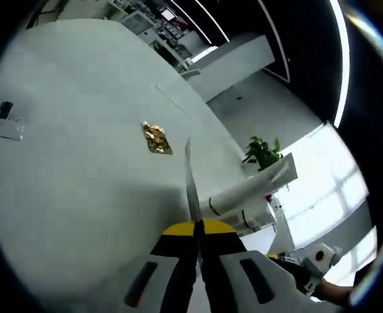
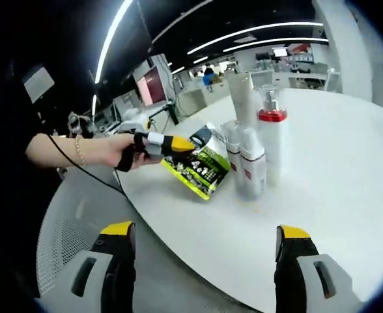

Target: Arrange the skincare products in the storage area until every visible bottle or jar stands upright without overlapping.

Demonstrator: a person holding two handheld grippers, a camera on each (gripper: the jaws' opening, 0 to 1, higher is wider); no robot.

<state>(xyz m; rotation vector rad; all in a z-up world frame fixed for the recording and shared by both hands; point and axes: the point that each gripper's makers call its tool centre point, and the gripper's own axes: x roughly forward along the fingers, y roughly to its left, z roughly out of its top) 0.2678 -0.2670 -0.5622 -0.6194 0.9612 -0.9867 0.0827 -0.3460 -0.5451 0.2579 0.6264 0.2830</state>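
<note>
Holding: a flat green-and-black sachet point(image 2: 201, 171) is pinched at its upper edge by the left gripper point(image 2: 178, 145), whose jaws are seen shut on it in the right gripper view; in the left gripper view the same packet appears edge-on as a thin blade point(image 1: 192, 189) between the closed jaws.
Reason for the hold: the sachet is judged to be kept lifted and tilted at the table edge so that it can be placed without covering the bottles.
Right gripper: its jaws point(image 2: 204, 251) are spread wide apart with nothing between them, low over the near rim of the table, apparently kept ready to steady something.
Skincare group: a pump bottle with a red collar point(image 2: 271, 140), two smaller white bottles point(image 2: 253, 168) in front and a tall white tube point(image 2: 241, 98) behind are seen upright, close together on the white round table point(image 2: 322, 189), just beside the sachet.
Other items: a gold foil packet point(image 1: 156, 137) and a small clear card with a dark patch point(image 1: 6, 117) lie flat on the table, well apart.
Person: a hand point(image 2: 116, 151) with a bracelet is wrapped round the left gripper's handle.
Progress: the bottles are judged settled; the sachet is not yet placed.
</note>
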